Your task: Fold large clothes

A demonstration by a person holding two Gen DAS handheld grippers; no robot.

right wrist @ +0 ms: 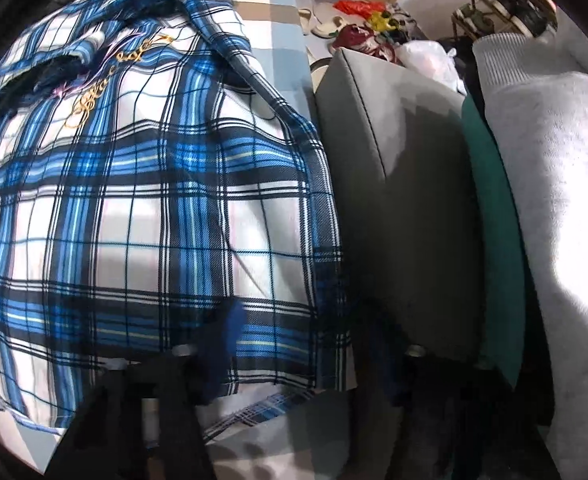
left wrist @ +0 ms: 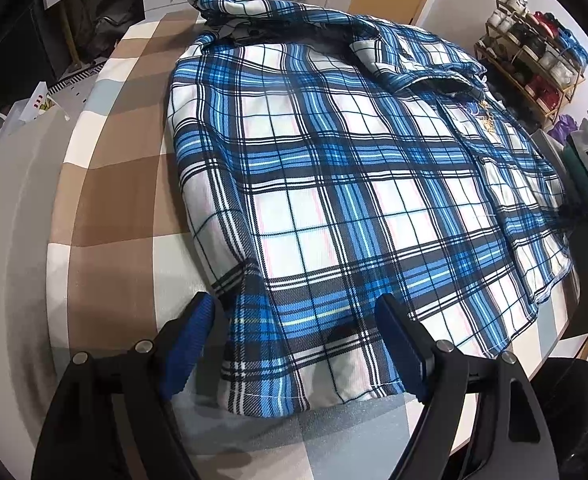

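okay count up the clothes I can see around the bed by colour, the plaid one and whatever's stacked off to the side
Blue and white plaid: 1, the plaid shirt spread on the checked bed cover.
Green: 1, the green garment beside the grey cushion.
Light grey: 1, the grey sweatshirt next to the green one.
Total: 3

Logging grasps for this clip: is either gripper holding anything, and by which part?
Left gripper: open astride the plaid shirt hem, holding nothing. Right gripper: blurred, whether it holds the shirt's side edge cannot be told.
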